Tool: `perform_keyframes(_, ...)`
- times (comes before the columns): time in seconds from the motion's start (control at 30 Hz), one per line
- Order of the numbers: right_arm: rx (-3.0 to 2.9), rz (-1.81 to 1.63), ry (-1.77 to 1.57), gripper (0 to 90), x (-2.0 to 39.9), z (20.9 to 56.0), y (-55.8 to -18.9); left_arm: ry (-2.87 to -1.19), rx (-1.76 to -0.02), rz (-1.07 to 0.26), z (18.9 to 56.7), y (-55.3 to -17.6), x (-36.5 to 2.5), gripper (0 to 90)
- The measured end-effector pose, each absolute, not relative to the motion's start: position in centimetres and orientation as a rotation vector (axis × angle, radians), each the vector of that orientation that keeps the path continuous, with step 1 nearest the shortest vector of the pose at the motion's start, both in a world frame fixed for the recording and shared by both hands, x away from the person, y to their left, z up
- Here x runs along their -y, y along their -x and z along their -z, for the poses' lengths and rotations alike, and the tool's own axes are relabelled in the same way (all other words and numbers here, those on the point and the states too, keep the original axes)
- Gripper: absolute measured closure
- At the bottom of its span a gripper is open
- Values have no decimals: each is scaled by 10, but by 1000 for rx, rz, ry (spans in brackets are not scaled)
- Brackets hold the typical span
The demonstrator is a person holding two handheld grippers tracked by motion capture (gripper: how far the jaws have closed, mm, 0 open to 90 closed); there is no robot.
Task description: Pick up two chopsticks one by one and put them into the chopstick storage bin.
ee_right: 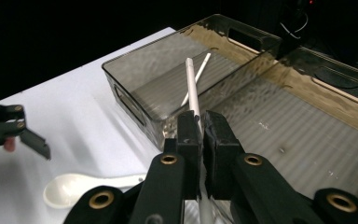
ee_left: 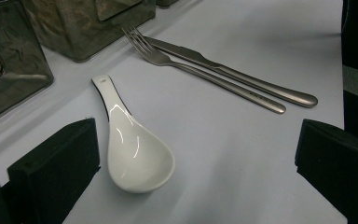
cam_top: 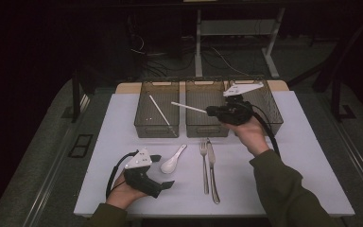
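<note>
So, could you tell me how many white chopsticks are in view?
2: one chopstick lies slanted in the left bin; the other chopstick is clamped in the right gripper above the middle bin.

My right gripper (ee_right: 200, 133) hid the lower end of the white chopstick (ee_right: 192, 91) between its pads, so I couldn't see where it stopped. Beside the spoon (ee_left: 135, 149), the nearest bin (ee_left: 9, 70) was cut off by the frame's left edge. The second chopstick (cam_top: 159, 110) in the left bin was too small to make out in detail.
</note>
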State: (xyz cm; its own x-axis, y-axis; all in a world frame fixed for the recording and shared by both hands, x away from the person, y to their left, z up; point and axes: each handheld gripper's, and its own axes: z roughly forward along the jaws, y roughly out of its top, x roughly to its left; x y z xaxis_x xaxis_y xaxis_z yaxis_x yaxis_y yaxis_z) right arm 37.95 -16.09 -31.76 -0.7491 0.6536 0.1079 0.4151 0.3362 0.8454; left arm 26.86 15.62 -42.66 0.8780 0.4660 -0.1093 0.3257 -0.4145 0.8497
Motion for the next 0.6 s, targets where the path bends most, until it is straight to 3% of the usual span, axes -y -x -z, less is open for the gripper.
perform_keyframes(0.6, -2444, -1249, -996, 855, 85, 340, -431, -2016, -572, -168, 426, -270, -158, 0)
